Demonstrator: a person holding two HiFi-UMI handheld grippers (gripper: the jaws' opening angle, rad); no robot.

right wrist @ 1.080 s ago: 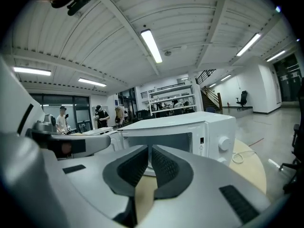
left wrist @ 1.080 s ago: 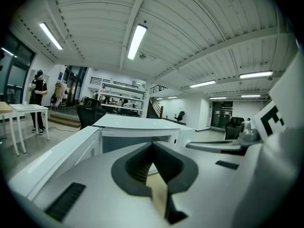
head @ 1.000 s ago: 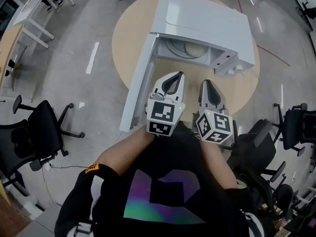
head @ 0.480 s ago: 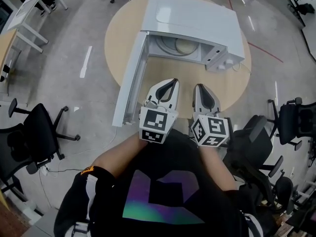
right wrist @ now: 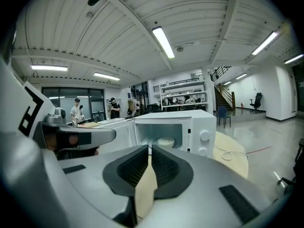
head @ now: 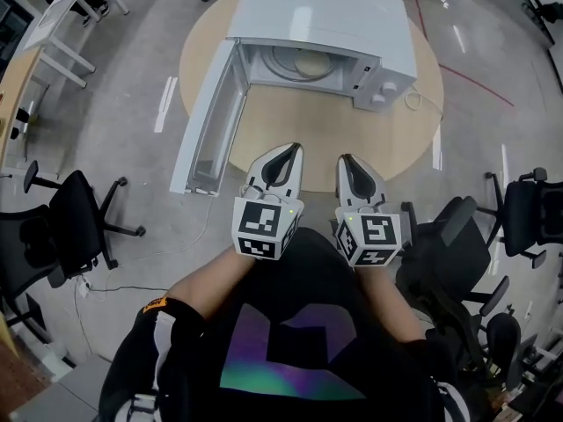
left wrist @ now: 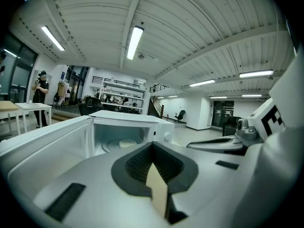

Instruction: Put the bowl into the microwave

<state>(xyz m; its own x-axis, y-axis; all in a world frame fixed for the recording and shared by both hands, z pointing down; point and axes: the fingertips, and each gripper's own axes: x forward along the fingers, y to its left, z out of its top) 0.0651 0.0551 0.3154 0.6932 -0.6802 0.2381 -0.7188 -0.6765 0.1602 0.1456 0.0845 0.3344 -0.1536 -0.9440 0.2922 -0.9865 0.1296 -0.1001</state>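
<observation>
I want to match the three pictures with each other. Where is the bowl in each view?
Head view: the bowl is at top centre, inside the open microwave.
Left gripper view: the bowl is small, left of centre, inside the microwave.
Right gripper view: the bowl is just right of centre, inside the microwave.
Shared landmark: the open door, always left of the bowl.

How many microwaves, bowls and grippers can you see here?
microwave: 1
bowl, inside the open microwave: 1
grippers: 2, the left gripper and the right gripper
Total: 4
</observation>
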